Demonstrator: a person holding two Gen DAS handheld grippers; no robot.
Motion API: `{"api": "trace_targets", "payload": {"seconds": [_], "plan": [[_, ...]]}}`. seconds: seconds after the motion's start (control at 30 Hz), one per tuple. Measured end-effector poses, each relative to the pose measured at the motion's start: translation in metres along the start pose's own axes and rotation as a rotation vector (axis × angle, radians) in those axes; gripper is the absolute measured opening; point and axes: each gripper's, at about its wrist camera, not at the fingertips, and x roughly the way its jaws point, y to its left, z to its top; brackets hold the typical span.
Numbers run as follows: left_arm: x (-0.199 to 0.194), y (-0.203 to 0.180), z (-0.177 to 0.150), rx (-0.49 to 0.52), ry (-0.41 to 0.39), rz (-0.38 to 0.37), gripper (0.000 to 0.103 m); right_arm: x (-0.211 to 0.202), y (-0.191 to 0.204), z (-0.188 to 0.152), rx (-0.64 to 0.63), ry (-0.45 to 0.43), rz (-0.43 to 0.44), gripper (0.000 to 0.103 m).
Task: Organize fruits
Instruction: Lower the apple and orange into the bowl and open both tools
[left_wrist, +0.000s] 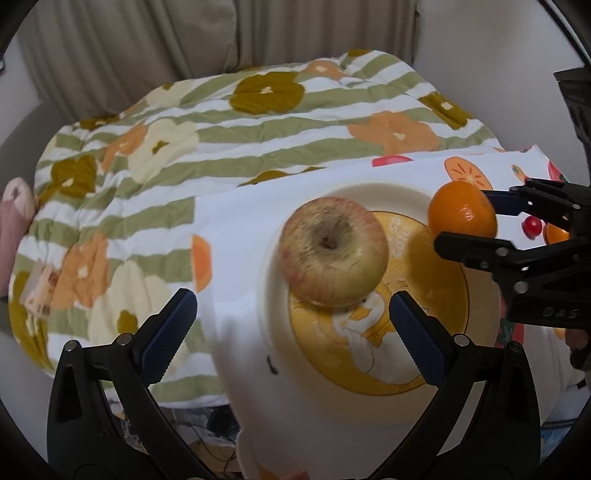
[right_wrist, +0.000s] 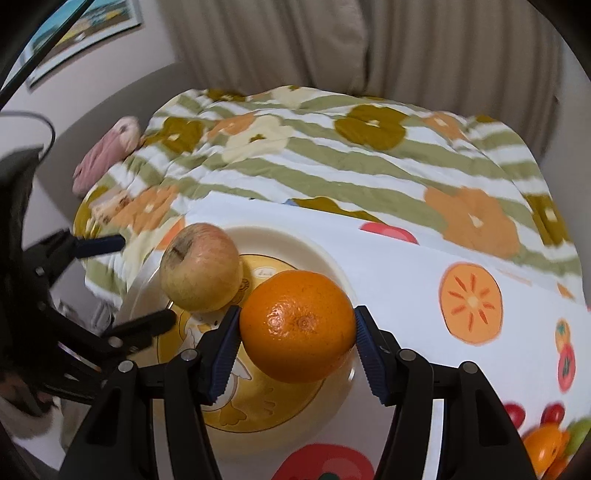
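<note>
A yellow-red apple (left_wrist: 333, 252) (right_wrist: 201, 267) rests on a cream plate (left_wrist: 376, 194) (right_wrist: 295, 242) with a yellow cartoon centre. My left gripper (left_wrist: 293, 314) stands wide open just short of the apple, its blue pads (left_wrist: 170, 334) clear of the fruit; from the right wrist it shows at the left (right_wrist: 144, 280). An orange (right_wrist: 297, 326) (left_wrist: 461, 208) hangs over the plate's right side, with my right gripper (right_wrist: 295, 328) (left_wrist: 463, 210) shut on it, pads pressed to both sides.
The plate lies on a white cloth printed with fruit (right_wrist: 471, 308) (left_wrist: 236, 236). Behind it is a green-striped flowered quilt (left_wrist: 221, 122) (right_wrist: 332, 166), a pink bundle (right_wrist: 107, 155) at its left, and beige curtains (right_wrist: 406, 44). Small toy fruits (right_wrist: 546, 443) sit at the cloth's near right.
</note>
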Motion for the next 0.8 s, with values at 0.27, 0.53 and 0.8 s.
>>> {"api": "trace_targets", "payload": {"seconds": [0.27,0.53,0.8], "plan": [[0.000,0.007,-0.012,-0.035,0.017,0.003,0.103,0.025,0.008,0.008,-0.106,0.016,0.013,0.056],[0.003,0.001,-0.019,-0.024,0.041,-0.005,0.103,0.039,0.013,0.005,-0.187,0.043,-0.005,0.056],[0.001,0.003,-0.022,-0.028,0.039,0.000,0.103,0.047,0.022,0.003,-0.256,0.054,-0.024,0.056]]}}
